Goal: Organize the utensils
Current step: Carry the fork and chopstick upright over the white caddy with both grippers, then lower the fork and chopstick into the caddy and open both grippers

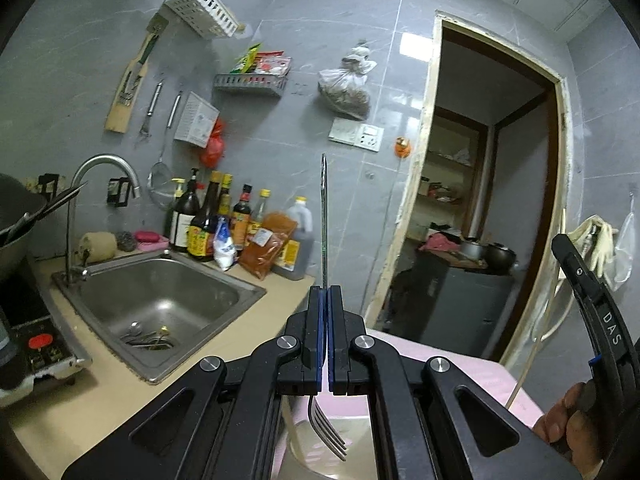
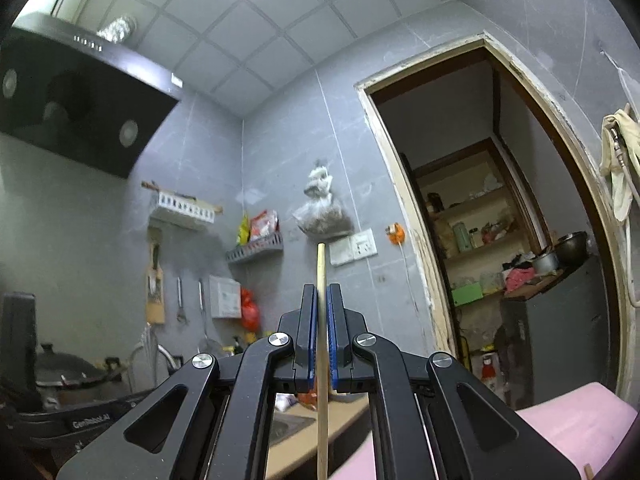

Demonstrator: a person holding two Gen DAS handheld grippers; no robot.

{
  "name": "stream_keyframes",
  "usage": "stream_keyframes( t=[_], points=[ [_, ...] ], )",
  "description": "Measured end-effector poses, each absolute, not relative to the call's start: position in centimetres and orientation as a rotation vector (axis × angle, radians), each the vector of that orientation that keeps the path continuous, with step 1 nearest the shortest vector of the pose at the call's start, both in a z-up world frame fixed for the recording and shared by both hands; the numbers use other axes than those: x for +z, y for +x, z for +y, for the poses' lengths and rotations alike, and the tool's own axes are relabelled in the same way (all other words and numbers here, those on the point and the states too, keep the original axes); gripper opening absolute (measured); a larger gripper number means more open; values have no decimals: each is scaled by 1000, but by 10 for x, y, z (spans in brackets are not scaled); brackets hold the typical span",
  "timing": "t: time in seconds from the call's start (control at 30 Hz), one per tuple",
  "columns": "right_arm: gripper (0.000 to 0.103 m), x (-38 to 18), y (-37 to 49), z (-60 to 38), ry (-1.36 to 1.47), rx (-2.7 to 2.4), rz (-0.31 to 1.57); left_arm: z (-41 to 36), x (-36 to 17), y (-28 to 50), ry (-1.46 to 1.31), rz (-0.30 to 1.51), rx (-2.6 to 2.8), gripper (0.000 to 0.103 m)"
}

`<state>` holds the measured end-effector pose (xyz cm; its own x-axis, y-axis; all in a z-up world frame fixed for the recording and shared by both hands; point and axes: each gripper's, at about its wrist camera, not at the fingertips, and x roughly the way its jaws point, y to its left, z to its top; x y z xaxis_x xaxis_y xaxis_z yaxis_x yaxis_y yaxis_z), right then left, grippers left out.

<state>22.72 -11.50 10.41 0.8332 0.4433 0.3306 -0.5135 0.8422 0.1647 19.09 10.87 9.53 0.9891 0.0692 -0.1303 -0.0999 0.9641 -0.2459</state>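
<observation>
My left gripper [image 1: 324, 289] is shut on a metal fork [image 1: 324, 216]. The fork's handle stands straight up from the jaws and its tines [image 1: 330, 430] hang below them, over a cream container [image 1: 300, 446] that rests on a pink surface [image 1: 440, 356]. My right gripper [image 2: 321, 286] is shut on a pale wooden chopstick [image 2: 321, 268], which runs upright through the jaws. In the left wrist view the right gripper's black body [image 1: 600, 308] rises at the right edge, with the chopstick [image 1: 536, 324] slanting beside it and a hand [image 1: 568, 428] on the grip.
A steel sink [image 1: 100, 280] at the left holds several utensils [image 1: 146, 340] near its drain, under a curved faucet [image 1: 104, 164]. Sauce bottles [image 1: 208, 216] line the counter behind it. A wok [image 1: 16, 220] and a stove [image 1: 36, 344] sit at the far left. A doorway [image 1: 492, 200] opens on the right.
</observation>
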Motion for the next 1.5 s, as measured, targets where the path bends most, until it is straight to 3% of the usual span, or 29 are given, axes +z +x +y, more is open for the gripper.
stream_keyframes(
  t=[0.47, 0.9, 0.97, 1.03, 1.1, 1.17, 1.23, 1.37, 1.43, 1.5],
  points=[
    [3, 70, 233, -102, 110, 520, -135, 76, 56, 195, -152, 164, 91, 0],
    [7, 46, 226, -114, 38, 548, 113, 76, 37, 193, -216, 332, -26, 1],
    [12, 45, 224, -117, 48, 556, 134, 76, 38, 191, -224, 347, -45, 3],
    [27, 46, 221, -121, 58, 565, 141, 75, 42, 187, -222, 336, -49, 6],
    [28, 47, 217, -123, 58, 568, 136, 72, 48, 181, -218, 314, -67, 14],
    [32, 48, 212, -125, 53, 565, 132, 70, 55, 174, -225, 285, -85, 35],
    [44, 52, 208, -129, 58, 562, 120, 68, 64, 168, -237, 254, -103, 38],
    [54, 62, 199, -137, 58, 540, 83, 57, 80, 161, -199, 220, -110, 44],
    [78, 67, 194, -144, 59, 522, 65, 52, 85, 159, -188, 202, -117, 54],
    [82, 72, 187, -153, 66, 505, 33, 47, 90, 155, -184, 180, -122, 62]
  ],
)
